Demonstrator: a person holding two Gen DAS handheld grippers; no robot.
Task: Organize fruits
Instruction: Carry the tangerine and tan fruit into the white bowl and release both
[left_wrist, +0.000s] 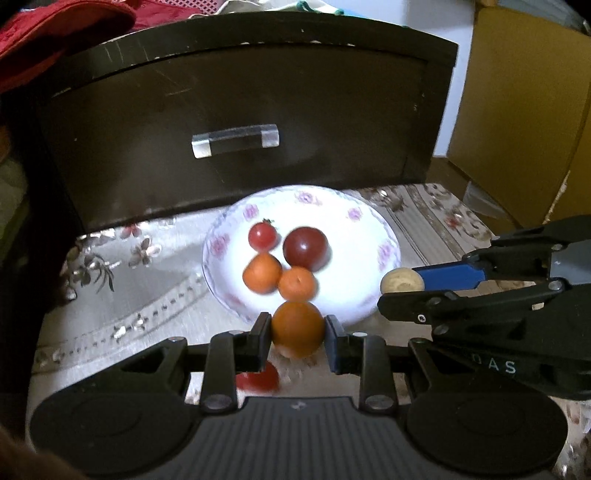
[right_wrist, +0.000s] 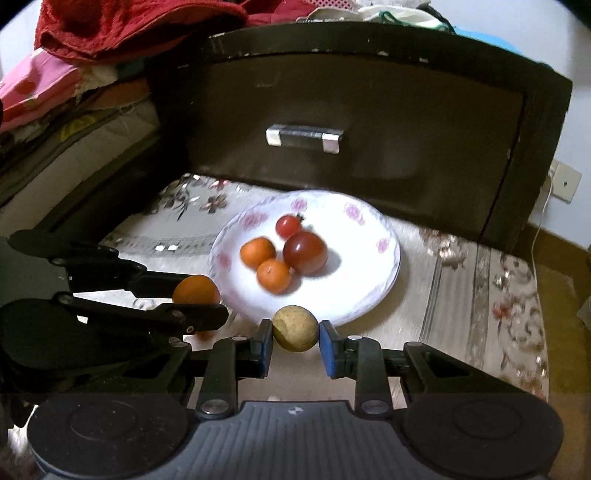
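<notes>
Left wrist view only: a small red fruit lies on the patterned cloth beneath the left gripper's fingers, partly hidden; a yellow cardboard box stands far right.
Right wrist view only: stacked bedding and a red cloth at far left; a wall socket with a white cable at far right.
Left gripper: jaws closed on an orange fruit, pads pressing both its sides, held just over the near rim of the plate; seen side-on from the right wrist view.
Right gripper: jaws nearly together, clamped on a tan round fruit, at the plate's near edge.
Plate: white, pink flower border, on the cloth in front of the dark drawer.
Plate contents: one small red tomato at the far side; one large dark red fruit right of it; two small orange fruits, touching, nearest.
Sharpness: plate contents blurred in both views.
</notes>
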